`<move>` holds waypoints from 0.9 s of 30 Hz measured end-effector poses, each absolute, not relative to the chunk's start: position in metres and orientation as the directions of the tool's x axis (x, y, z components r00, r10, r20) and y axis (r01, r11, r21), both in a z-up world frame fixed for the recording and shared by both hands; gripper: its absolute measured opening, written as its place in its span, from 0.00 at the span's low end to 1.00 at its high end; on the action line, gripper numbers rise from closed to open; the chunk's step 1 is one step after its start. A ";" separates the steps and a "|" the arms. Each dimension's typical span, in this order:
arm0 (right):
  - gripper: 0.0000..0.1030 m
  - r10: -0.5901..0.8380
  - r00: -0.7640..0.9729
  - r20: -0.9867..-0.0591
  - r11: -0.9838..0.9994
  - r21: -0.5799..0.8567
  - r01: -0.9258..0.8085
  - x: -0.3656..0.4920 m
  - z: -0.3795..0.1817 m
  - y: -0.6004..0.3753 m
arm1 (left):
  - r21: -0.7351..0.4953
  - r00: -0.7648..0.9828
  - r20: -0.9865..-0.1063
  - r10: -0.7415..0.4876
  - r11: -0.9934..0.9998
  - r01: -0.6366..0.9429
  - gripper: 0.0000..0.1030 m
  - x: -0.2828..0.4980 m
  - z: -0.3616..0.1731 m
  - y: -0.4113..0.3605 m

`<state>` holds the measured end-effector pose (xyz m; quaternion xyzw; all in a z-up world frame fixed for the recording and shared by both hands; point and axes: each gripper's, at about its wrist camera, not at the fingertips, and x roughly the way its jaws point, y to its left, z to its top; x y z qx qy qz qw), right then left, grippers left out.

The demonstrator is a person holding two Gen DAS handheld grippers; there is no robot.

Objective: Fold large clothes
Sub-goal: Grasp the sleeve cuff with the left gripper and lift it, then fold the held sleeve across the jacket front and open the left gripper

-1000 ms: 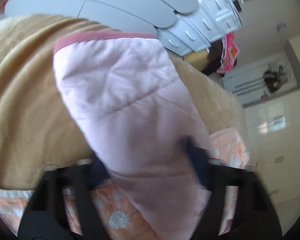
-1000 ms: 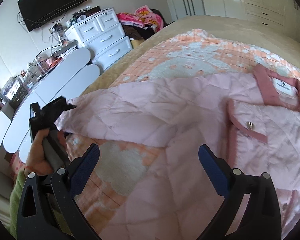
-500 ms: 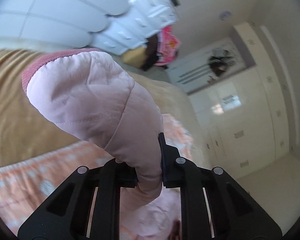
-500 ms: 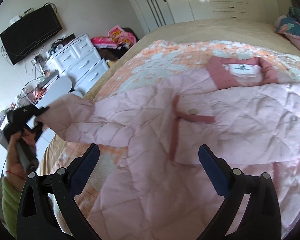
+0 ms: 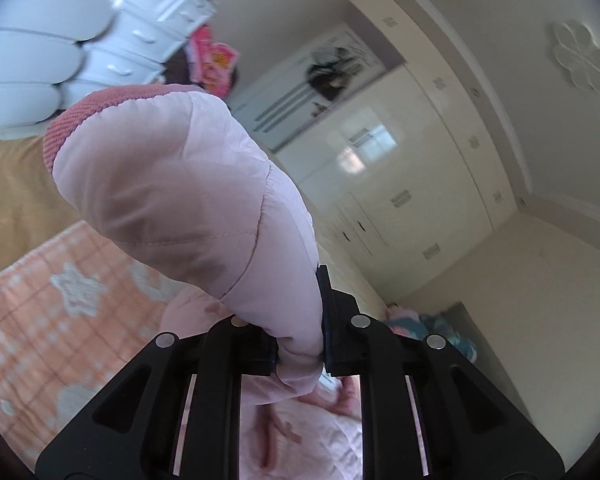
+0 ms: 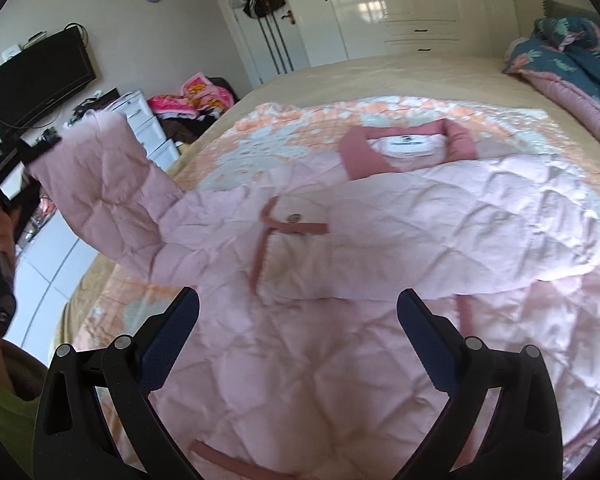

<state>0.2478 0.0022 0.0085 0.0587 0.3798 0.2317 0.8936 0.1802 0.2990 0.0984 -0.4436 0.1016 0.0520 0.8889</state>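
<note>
A pale pink quilted jacket (image 6: 380, 240) with darker pink trim lies spread on the bed, collar (image 6: 408, 148) at the far side. My left gripper (image 5: 298, 344) is shut on the jacket's left sleeve (image 5: 204, 208) and holds it lifted off the bed; the ribbed cuff (image 5: 84, 120) points away from the camera. In the right wrist view the raised sleeve (image 6: 108, 192) hangs at the left, with the left gripper (image 6: 32, 152) at its end. My right gripper (image 6: 298, 328) is open and empty, above the jacket's lower part.
The jacket rests on an orange patterned blanket (image 6: 236, 136) over a tan bedspread (image 6: 380, 76). A teal and pink quilt (image 6: 568, 48) lies at the bed's far right. White drawers (image 6: 144, 124), a TV (image 6: 36, 80) and wardrobes (image 6: 400, 4) line the walls.
My left gripper has lifted the sleeve higher off the bed and swung it inward toward the jacket body. The right gripper has stayed open and shifted its view toward the collar.
</note>
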 end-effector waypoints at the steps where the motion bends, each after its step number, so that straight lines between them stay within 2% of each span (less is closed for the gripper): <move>1: 0.96 0.453 0.609 -0.651 0.889 0.279 -0.362 0.248 0.009 -0.002 | -0.771 0.975 -0.222 -0.010 0.614 -0.170 0.08 0.183 0.102 0.293; 20: 0.96 0.422 0.664 -0.617 0.905 0.333 -0.266 0.253 0.021 -0.080 | -0.642 0.950 -0.225 -0.215 0.767 0.022 0.08 0.223 0.116 0.193; 27: 0.96 0.358 0.721 -0.594 0.932 0.277 -0.234 0.271 0.042 -0.123 | -0.555 0.918 -0.256 -0.301 0.824 0.116 0.08 0.241 0.108 0.140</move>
